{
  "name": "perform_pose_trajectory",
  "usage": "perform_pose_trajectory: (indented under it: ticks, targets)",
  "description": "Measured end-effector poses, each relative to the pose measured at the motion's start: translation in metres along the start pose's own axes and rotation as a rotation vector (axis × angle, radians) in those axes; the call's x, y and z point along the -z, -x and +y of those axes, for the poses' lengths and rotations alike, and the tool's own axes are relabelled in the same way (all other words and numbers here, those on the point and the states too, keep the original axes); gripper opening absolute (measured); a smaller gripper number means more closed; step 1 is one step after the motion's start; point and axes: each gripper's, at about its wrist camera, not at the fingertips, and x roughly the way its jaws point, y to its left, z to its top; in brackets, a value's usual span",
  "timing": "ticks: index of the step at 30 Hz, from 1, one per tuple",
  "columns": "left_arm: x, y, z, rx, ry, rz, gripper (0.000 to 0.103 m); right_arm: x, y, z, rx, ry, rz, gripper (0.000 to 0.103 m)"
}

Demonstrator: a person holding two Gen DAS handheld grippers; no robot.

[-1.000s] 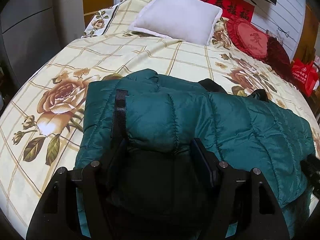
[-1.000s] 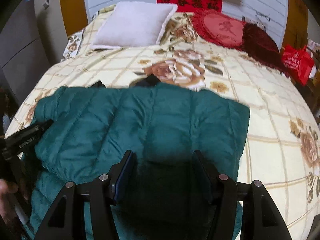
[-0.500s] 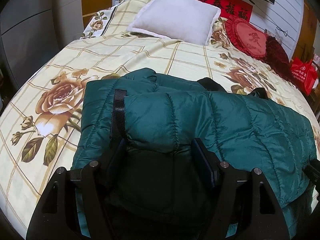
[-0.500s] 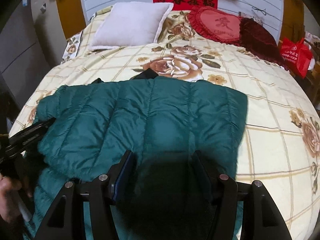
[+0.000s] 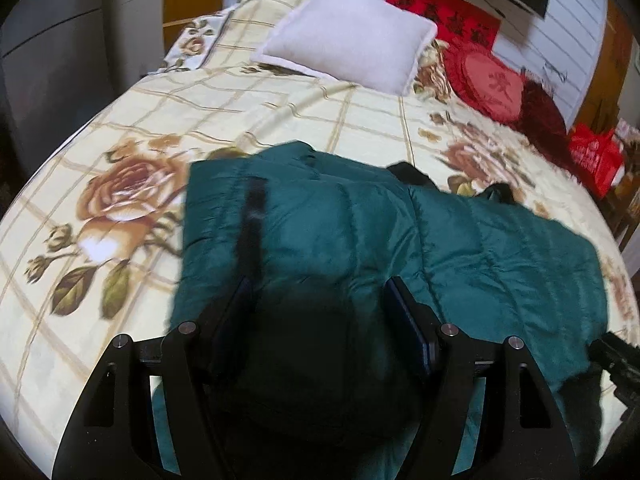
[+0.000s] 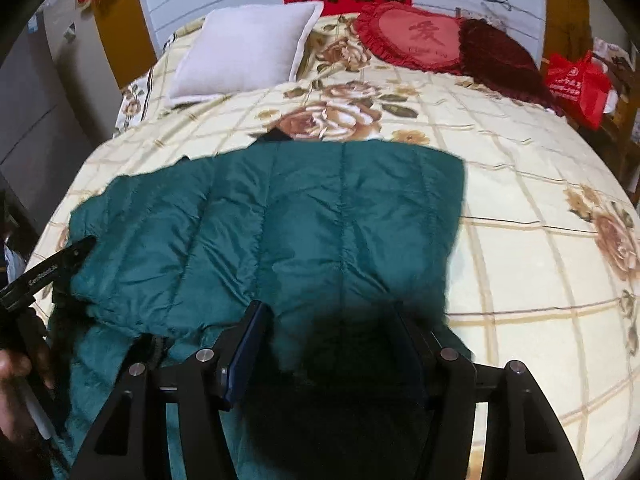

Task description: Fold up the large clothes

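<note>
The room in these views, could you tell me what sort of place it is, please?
Most likely a home bedroom: a bed with a floral sheet, a white pillow at its head, and a green jacket spread across it.

Both tongs slightly back from jacket (image 5: 500, 256).

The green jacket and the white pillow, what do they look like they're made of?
Green jacket: likely a thin nylon or polyester shell with puffy fill; it has a slight sheen and stitched quilted channels. White pillow: matte, soft-looking fabric, perhaps fleece or cotton; the exact weave is unclear.
</note>
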Motion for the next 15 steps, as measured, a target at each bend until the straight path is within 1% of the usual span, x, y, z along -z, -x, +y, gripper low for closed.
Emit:
perform_pose_trajectory:
  ticks: [1, 2, 4, 7, 12, 15]
  targets:
    - [0.001, 0.008, 0.004, 0.009, 0.012, -0.006, 0.069, 0.002, 0.005, -0.001, 0.013, -0.002, -0.006, 0.071]
    - [0.002, 0.016, 0.009, 0.021, 0.023, -0.009, 0.069, 0.004, 0.011, -0.003, 0.020, -0.007, -0.008, 0.073]
    - [0.008, 0.032, 0.017, 0.035, 0.033, -0.004, 0.069, 0.006, 0.019, -0.008, 0.012, -0.022, -0.005, 0.073]
    - [0.021, 0.048, 0.028, 0.028, 0.025, 0.021, 0.069, 0.013, 0.028, -0.014, 0.020, -0.037, -0.001, 0.073]
    - [0.046, 0.066, 0.051, 0.030, 0.047, 0.062, 0.069, 0.028, 0.034, -0.023, 0.010, -0.070, 0.033, 0.073]
    - [0.060, 0.075, 0.062, 0.030, 0.051, 0.078, 0.069, 0.037, 0.039, -0.025, 0.010, -0.074, 0.037, 0.073]
